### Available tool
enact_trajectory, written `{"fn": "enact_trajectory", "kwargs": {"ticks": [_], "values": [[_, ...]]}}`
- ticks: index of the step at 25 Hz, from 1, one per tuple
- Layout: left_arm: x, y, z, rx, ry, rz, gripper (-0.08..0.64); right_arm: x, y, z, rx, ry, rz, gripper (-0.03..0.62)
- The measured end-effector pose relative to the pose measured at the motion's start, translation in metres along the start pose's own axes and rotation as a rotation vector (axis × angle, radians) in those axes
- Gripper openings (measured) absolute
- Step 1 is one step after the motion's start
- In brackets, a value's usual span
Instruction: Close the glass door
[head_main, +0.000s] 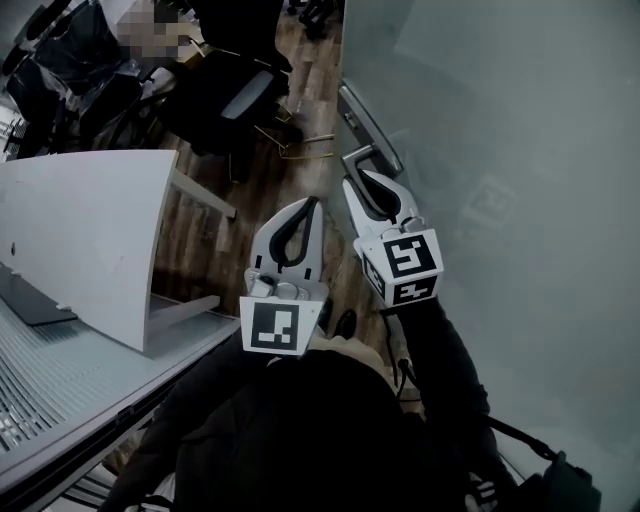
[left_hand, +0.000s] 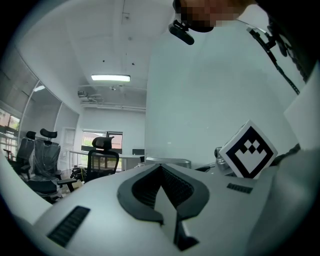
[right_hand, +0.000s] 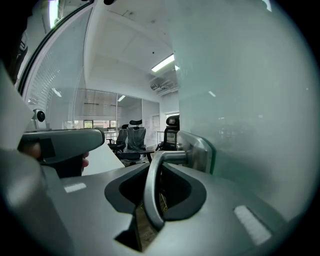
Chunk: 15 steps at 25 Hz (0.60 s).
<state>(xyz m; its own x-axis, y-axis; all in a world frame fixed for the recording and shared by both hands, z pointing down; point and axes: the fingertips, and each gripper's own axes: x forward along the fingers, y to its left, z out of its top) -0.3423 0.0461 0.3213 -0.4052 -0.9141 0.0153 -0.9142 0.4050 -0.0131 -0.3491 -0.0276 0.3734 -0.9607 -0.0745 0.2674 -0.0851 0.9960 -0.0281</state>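
Note:
The frosted glass door (head_main: 500, 150) fills the right side of the head view. Its metal lever handle (head_main: 361, 156) sticks out from a long metal plate (head_main: 372, 125) at the door's edge. My right gripper (head_main: 378, 185) is shut on that lever. In the right gripper view the curved lever (right_hand: 151, 195) runs between the jaws of the right gripper (right_hand: 161, 167), next to its mount (right_hand: 200, 152) on the door (right_hand: 250, 100). My left gripper (head_main: 311, 206) hangs just left of the right one, shut and holding nothing. In its own view the left gripper (left_hand: 161, 167) points along the glass (left_hand: 210, 100).
A white desk (head_main: 90, 230) stands at the left on the wood floor (head_main: 200, 240). Black office chairs (head_main: 230, 100) stand behind it, close to the door's edge. A slatted grey surface (head_main: 60, 380) lies at the lower left. More chairs (left_hand: 102, 157) show in the room beyond.

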Motion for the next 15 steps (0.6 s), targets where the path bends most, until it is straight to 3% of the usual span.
{"fn": "enact_trajectory", "kwargs": {"ticks": [5, 15], "values": [[-0.015, -0.012, 0.005, 0.005, 0.007, 0.065, -0.003, -0.006, 0.01, 0.001, -0.001, 0.0, 0.056, 0.067], [-0.136, 0.02, 0.019, -0.022, -0.026, 0.244, -0.003, -0.02, 0.11, 0.006, -0.04, 0.008, 0.15, 0.066]]}}
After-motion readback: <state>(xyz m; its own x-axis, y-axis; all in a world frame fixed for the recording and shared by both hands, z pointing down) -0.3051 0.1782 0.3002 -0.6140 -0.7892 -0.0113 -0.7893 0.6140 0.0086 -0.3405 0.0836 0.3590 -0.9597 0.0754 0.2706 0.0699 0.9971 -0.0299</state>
